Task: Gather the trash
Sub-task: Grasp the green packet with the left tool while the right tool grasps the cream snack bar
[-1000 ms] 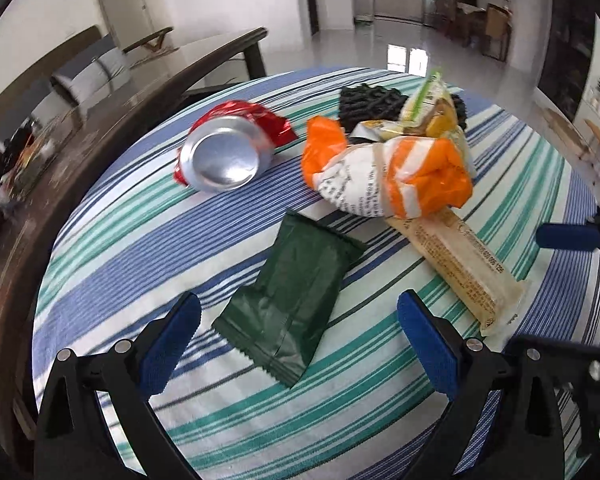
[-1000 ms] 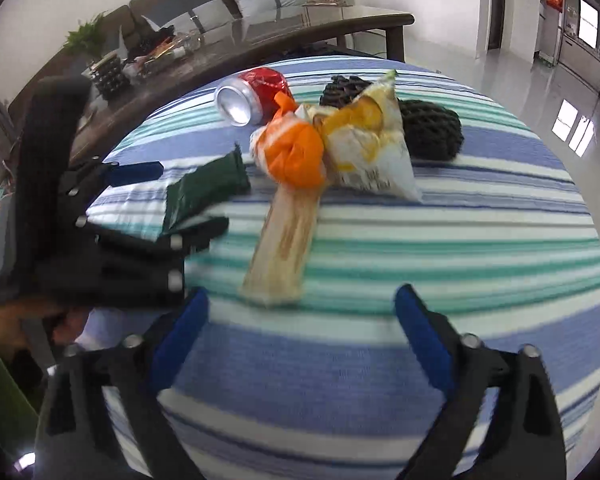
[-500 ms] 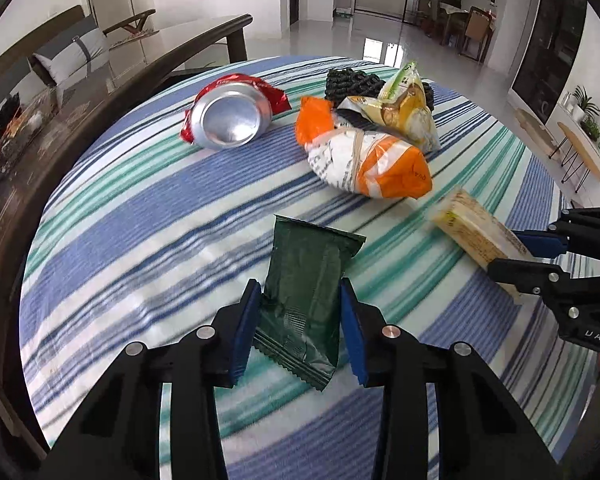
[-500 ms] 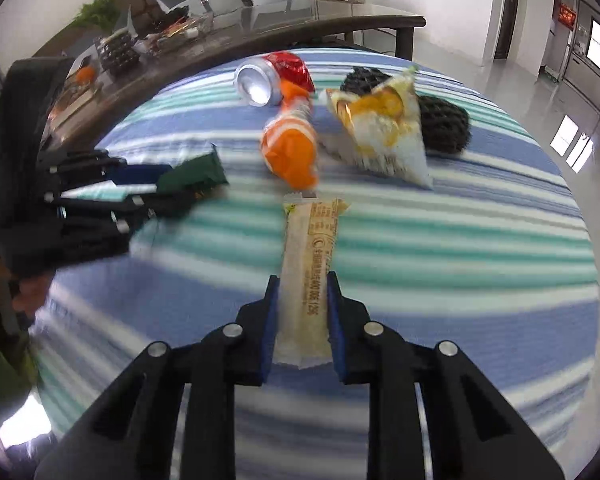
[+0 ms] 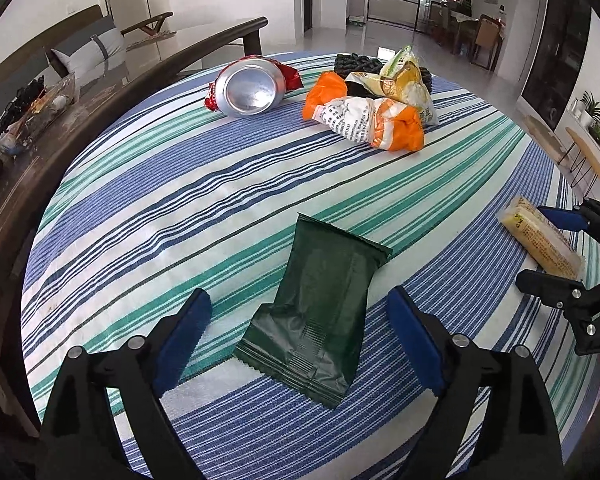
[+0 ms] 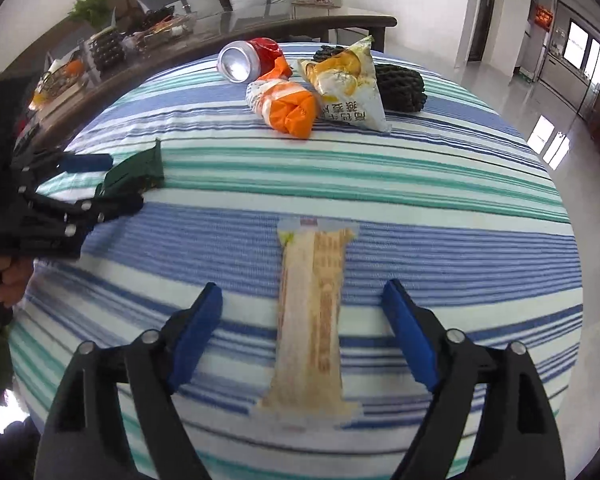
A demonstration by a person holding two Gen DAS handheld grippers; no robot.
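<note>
Nearest us, our left gripper (image 5: 298,334) is opening wide around the green wrapper (image 5: 320,312), pads clear of it. Our right gripper (image 6: 302,330) is opening likewise astride the tan packet (image 6: 312,320). Both lie flat on the tablecloth (image 5: 180,208), apparently pulled aside. Farther off wait the can (image 5: 248,92) and orange bag (image 5: 364,120).

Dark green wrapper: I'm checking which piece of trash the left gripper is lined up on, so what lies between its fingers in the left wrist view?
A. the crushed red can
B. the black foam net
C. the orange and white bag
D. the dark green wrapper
D: the dark green wrapper lies flat on the striped tablecloth between the fingers of the left gripper, whose jaws are opening and do not touch it.
</note>
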